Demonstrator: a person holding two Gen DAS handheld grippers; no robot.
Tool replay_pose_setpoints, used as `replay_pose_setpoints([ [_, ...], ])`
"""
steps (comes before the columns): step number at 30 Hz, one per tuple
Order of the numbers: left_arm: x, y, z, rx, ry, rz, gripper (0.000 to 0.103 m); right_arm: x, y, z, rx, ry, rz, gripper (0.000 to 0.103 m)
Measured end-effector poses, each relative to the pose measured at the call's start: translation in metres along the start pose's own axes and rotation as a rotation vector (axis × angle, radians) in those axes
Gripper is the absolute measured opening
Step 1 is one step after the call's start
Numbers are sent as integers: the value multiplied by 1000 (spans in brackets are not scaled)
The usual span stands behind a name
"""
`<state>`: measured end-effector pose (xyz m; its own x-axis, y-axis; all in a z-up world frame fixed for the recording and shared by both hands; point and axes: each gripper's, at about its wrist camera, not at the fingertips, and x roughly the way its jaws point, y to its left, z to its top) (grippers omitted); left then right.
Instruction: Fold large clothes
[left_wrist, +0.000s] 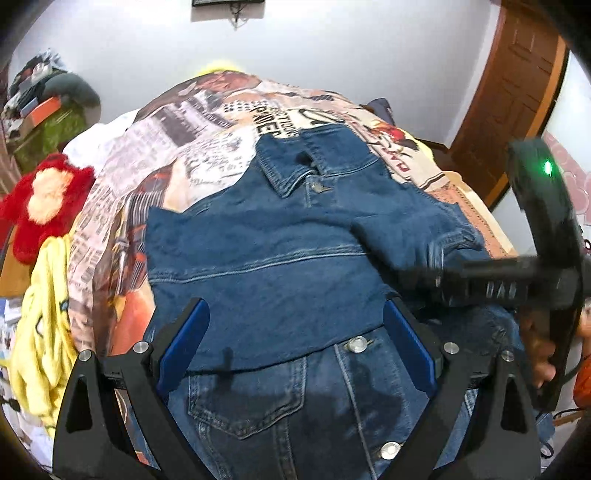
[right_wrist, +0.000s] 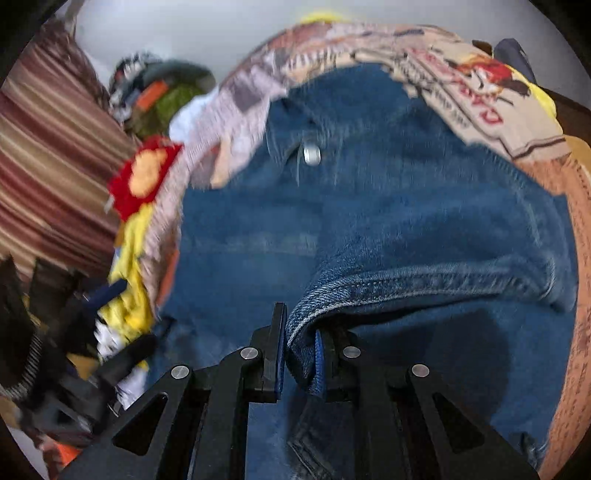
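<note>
A blue denim jacket (left_wrist: 277, 258) lies partly folded on the bed, collar towards the far side, silver buttons showing. My left gripper (left_wrist: 297, 332) hovers open just above its near half, blue pads wide apart with nothing pinched. From the right, my right gripper (left_wrist: 410, 277) reaches in, blurred, with a hand (left_wrist: 539, 354) on its handle. In the right wrist view the right gripper (right_wrist: 300, 343) is shut on a stitched cuff edge (right_wrist: 424, 284) of the denim jacket (right_wrist: 369, 206), and the sleeve is draped across the body. The left gripper's dark frame (right_wrist: 110, 365) shows blurred at the lower left.
A printed bedspread (left_wrist: 207, 147) covers the bed. A red plush toy (left_wrist: 48, 199) and yellow cloth (left_wrist: 40, 350) lie along the left edge, with a heap of belongings (left_wrist: 44, 110) behind. A wooden door (left_wrist: 517, 92) stands at the right. Striped fabric (right_wrist: 48, 166) hangs at the left.
</note>
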<state>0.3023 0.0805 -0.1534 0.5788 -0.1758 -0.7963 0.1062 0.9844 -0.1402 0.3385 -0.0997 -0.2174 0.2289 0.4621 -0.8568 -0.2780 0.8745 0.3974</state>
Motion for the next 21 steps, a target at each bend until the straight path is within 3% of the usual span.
replay_pose_setpoints([
  [5,0,-1,-1,-8,6,-6,95,16,-5,-17,24,93,-44,11],
  [12,-3,-22,6,37,-4,-17,96,-14,-12,-25,29,127,26,11],
  [15,-2,-34,12,65,-9,-26,96,-38,-17,-30,2,79,9,11],
  [21,10,-73,31,152,-1,-42,96,-105,-54,-28,15,-101,-96,11],
])
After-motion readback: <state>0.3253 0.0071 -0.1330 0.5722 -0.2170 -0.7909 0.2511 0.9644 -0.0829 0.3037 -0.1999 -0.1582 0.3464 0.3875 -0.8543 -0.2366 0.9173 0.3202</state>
